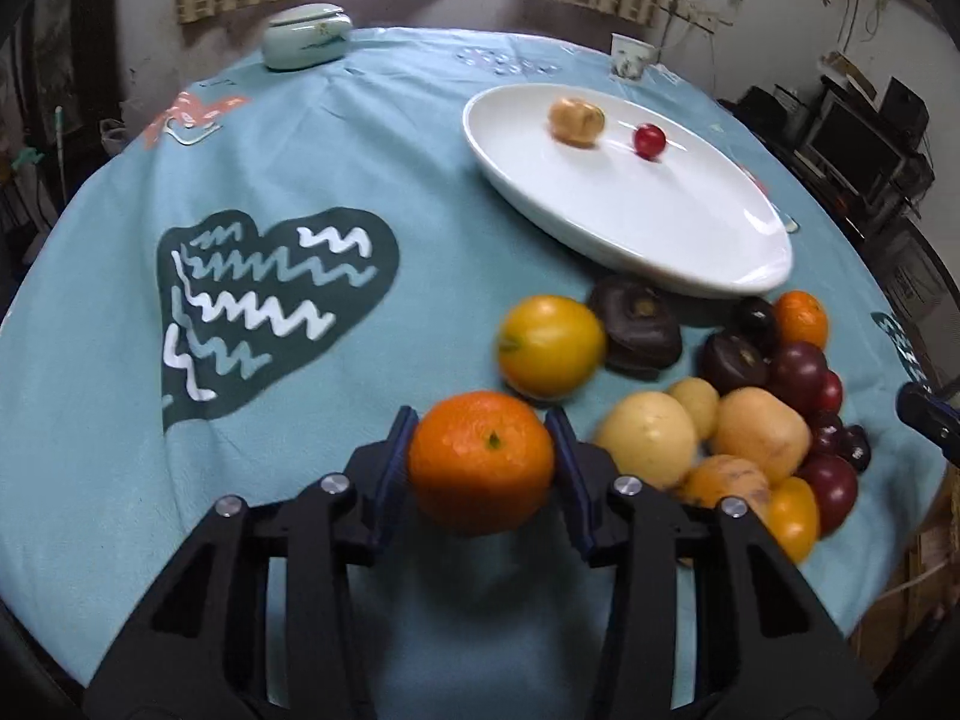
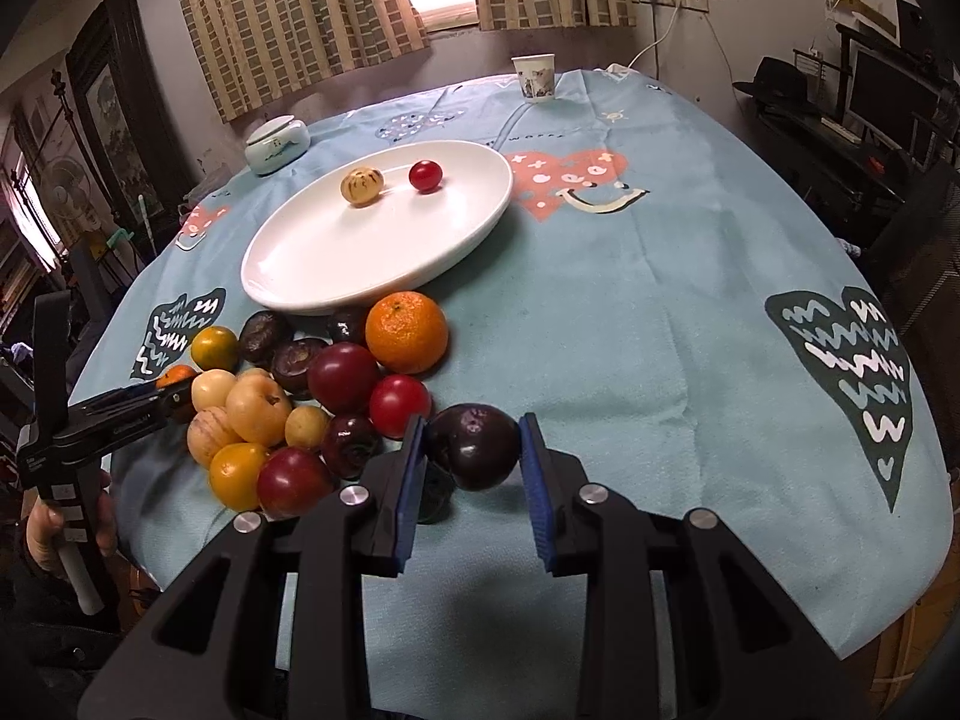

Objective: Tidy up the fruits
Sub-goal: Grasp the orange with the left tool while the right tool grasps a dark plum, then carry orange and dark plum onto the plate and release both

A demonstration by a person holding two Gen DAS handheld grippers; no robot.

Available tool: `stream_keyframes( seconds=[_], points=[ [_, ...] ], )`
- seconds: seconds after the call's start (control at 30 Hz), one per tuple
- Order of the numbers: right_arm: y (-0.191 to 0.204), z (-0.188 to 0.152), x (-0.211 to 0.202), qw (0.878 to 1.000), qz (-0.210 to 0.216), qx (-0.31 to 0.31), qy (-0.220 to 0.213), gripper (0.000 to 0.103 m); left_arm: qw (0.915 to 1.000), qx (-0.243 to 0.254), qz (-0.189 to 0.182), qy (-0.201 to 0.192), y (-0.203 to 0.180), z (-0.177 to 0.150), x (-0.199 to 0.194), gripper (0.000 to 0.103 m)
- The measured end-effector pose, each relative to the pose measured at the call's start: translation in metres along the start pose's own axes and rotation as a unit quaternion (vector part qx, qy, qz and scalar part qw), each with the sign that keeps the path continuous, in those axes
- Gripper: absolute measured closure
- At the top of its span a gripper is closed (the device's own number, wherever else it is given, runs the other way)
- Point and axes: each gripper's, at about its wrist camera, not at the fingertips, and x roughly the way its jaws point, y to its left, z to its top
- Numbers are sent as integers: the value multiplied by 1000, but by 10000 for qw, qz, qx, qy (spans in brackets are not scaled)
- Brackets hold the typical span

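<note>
The left gripper (image 1: 483,462) is clamped on an orange (image 1: 480,461), both pads pressed to its sides, held above the near edge of the table (image 1: 300,138). The right gripper (image 2: 471,450) has a dark plum (image 2: 474,445) between its pads; the left pad touches it, but whether the right pad does cannot be told. One white plate (image 2: 336,276) lies toward the far side and holds two fruits: a striped yellow one (image 2: 362,185) and a small red one (image 2: 426,175). Just near the plate sits the heap of loose fruit (image 2: 288,402), with a second orange (image 2: 407,332) touching its right side. The right wrist view shows what the left does not: the left gripper's handle and the hand (image 2: 45,531) around it, low at the left, reaching in level toward the heap. The left wrist view shows only a dark tip of the right gripper at its right edge. One lidded jar (image 1: 307,37) and one cup (image 2: 534,78) stand at the far edge.
</note>
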Motion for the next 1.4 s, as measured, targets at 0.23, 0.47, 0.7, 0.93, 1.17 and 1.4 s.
stream_keyframes(
  seconds=[0.23, 0.47, 0.7, 0.93, 1.17, 1.4],
  points=[
    [7, 0, -5, 9999, 92, -77, -76, 72, 9996, -14, -237, -140, -7, -4, -28, 59],
    [18, 0, -5, 9995, 223, -189, -82, 72, 9982, 161, -430, -380, -20, 0, -55, 59],
    [38, 9, 4, 9980, 456, -437, -16, 72, 9976, 279, -538, -338, -29, 15, -55, 59],
    [59, 48, 18, 9949, 612, -798, -83, 72, 9974, 410, -456, -367, -35, 68, -40, 59],
    [81, 132, 67, 9898, 468, -1332, -195, 72, 9981, 439, -204, -382, -41, 161, -2, 59],
    [84, 183, 157, 9841, 679, -1599, 374, 72, 9998, 173, -112, 55, -43, 213, 63, 58]
  ],
)
